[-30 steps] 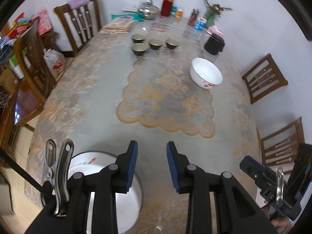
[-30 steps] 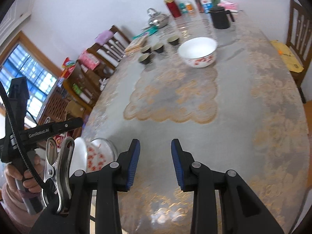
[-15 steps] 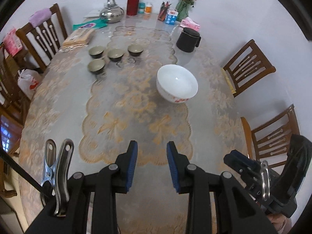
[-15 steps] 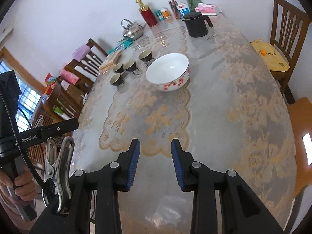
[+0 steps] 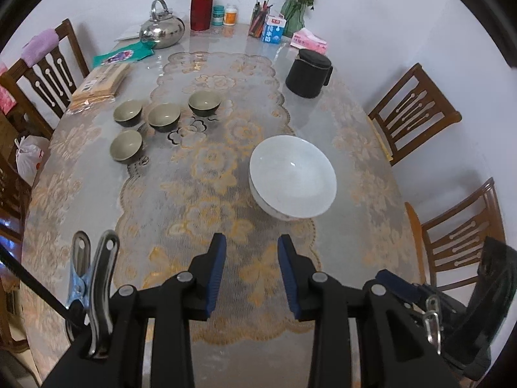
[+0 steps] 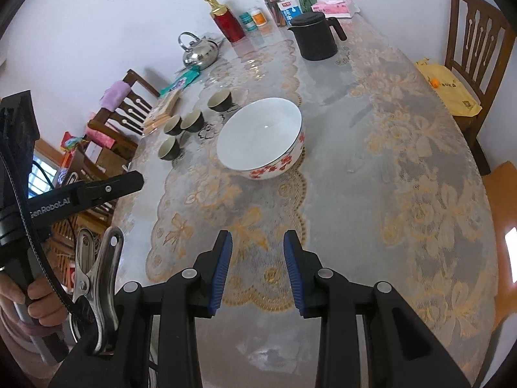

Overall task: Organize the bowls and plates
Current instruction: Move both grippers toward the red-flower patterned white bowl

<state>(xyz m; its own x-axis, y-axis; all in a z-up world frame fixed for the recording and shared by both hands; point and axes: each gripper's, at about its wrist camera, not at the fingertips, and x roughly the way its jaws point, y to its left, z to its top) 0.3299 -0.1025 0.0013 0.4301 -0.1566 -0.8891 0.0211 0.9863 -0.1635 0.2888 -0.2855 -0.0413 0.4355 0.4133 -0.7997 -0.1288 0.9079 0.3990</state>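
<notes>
A large white bowl with red flowers [image 5: 292, 176] stands on the lace-covered table [image 5: 206, 194], ahead and slightly right of my left gripper [image 5: 251, 271]. It also shows in the right wrist view [image 6: 261, 137], ahead of my right gripper [image 6: 257, 266]. Both grippers are open and empty, hovering over the table short of the bowl. Several small dark cups [image 5: 163, 116] stand to the far left of the bowl. The other gripper shows at the edge of each wrist view.
A black jug [image 5: 308, 72], a steel kettle [image 5: 161, 30], a red bottle [image 5: 201, 3], a vase and small jars stand at the table's far end. Wooden chairs [image 5: 410, 110] ring the table. A yellow bag [image 6: 447, 89] lies on a right chair.
Both grippers have moved forward over the table toward the white bowl, which now looks nearer. The white plates near the table's front edge have left view. Both grippers stay open.
</notes>
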